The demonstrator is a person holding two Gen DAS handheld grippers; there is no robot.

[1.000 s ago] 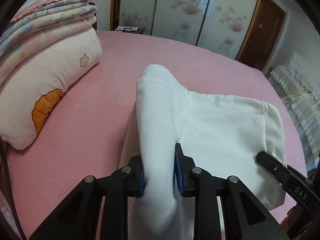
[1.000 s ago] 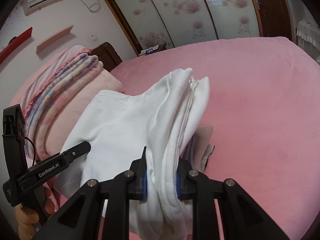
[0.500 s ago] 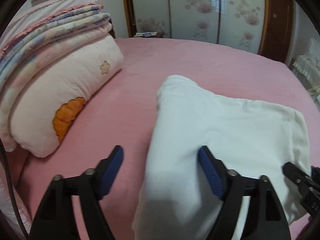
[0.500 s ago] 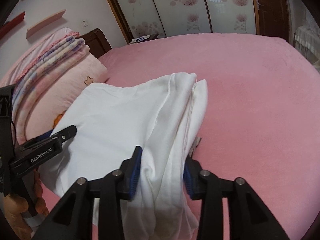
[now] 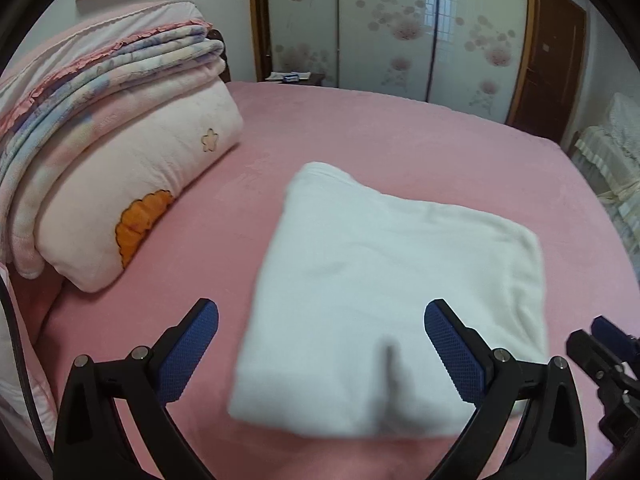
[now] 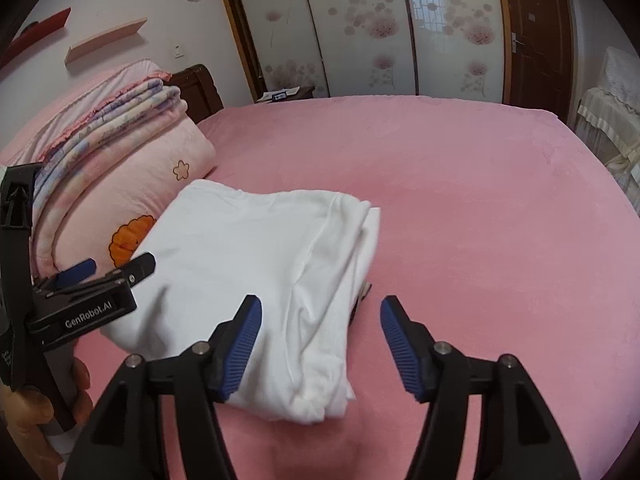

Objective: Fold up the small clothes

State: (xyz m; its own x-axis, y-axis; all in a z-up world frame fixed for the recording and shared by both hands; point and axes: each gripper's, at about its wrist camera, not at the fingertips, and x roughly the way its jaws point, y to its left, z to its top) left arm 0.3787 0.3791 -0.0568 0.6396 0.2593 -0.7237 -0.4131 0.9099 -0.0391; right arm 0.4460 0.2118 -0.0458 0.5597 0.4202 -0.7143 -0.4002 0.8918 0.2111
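- Pink bed [image 5: 400, 140] fills both views; stacked pillow and blankets [image 5: 120, 160] along its left side, floral sliding wardrobe doors [image 5: 400, 32] behind.
- White garment [image 5: 392, 280] lies flat on the bed as a rough folded rectangle, just beside the pillow stack, not touching either set of tongs as far as the views show.
- Your left tongs [image 5: 322, 350] are spread wide and opening to the limit; the garment's near edge sits in line with the gap, below it, pads clear of the cloth.
- Your right tongs [image 6: 320, 344] are partly spread and opening; the garment's thick right-hand edge, with its stacked layers, lies under the gap, nothing pinched.
- Key relation: the garment lies straight ahead of and below both tongs. Left tongs sit over the near-left part, right tongs over the near-right corner.
- Long axis: hard to call under fisheye; it looks to run slightly away from you, toward the wardrobe doors.
- Small grey-brown scrap [image 6: 362, 294] peeks out from under the right edge in the right wrist view; cannot tell what it is.
- Judgement: this fold looks laid down and released. If you fold again, both hands are about equally near; the right has the bulkier layered edge, which may slip apart unless you grab all layers.
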